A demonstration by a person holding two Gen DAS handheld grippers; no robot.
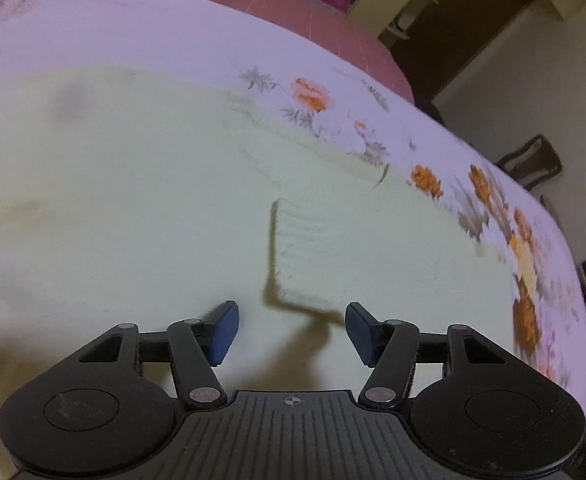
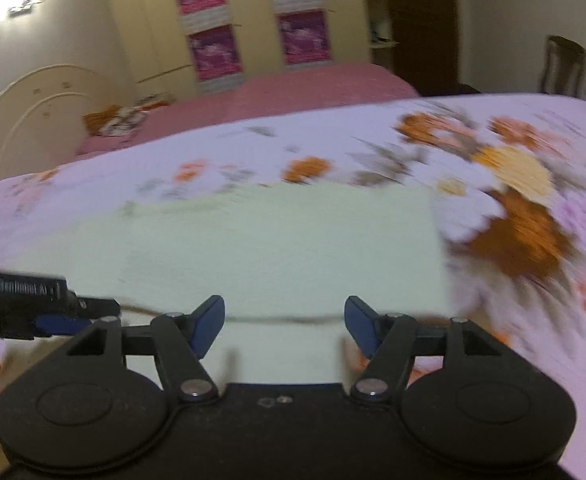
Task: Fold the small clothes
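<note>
A pale cream knitted sweater (image 1: 133,208) lies spread on the floral bedspread (image 1: 373,92). Its ribbed sleeve cuff (image 1: 305,256) lies folded over the body, just ahead of my left gripper (image 1: 293,332), which is open and empty above the knit. In the right wrist view the sweater (image 2: 273,248) shows as a flat cream rectangle. My right gripper (image 2: 285,328) is open and empty over its near edge. The left gripper (image 2: 53,312) shows at the left edge of that view.
The bedspread's right edge (image 1: 573,280) drops to a dark floor. A pink bed (image 2: 293,88), a wardrobe with pink panels (image 2: 253,20) and a wooden chair (image 2: 561,64) stand beyond.
</note>
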